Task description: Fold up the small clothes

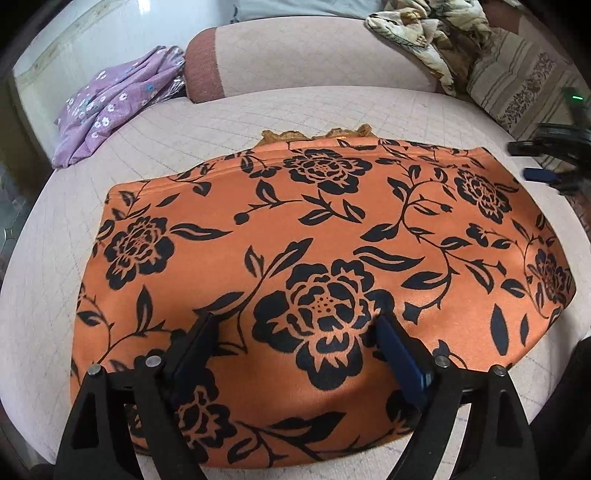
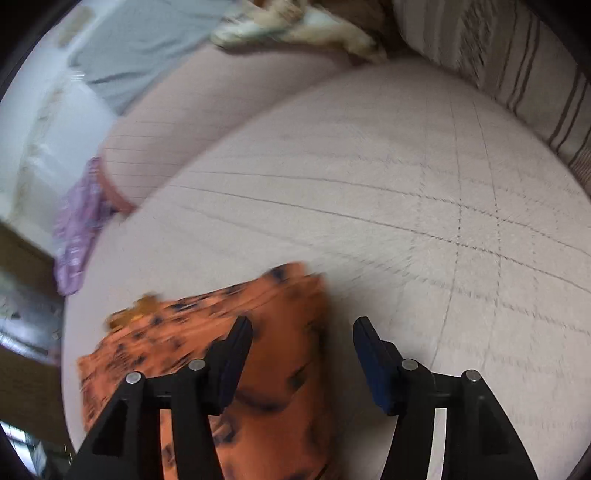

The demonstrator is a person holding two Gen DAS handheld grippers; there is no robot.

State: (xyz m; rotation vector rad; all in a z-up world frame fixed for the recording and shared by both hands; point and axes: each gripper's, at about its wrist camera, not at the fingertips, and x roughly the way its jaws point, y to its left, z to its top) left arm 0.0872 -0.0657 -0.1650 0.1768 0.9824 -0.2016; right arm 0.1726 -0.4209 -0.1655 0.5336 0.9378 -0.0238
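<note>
An orange garment with black flowers (image 1: 314, 258) lies flat and folded on the pale quilted cushion (image 1: 221, 118). A bit of gold lace (image 1: 314, 134) shows at its far edge. My left gripper (image 1: 295, 325) is open and hovers just over the garment's near part, holding nothing. My right gripper (image 2: 303, 328) is open and empty over the garment's right edge (image 2: 280, 332); that view is blurred. The right gripper also shows at the right edge of the left wrist view (image 1: 550, 162).
A purple flowered cloth (image 1: 114, 107) lies at the cushion's far left. A pink bolster (image 1: 295, 59) runs along the back. A patterned blanket (image 1: 436, 33) and a striped cushion (image 1: 517, 85) are at the back right.
</note>
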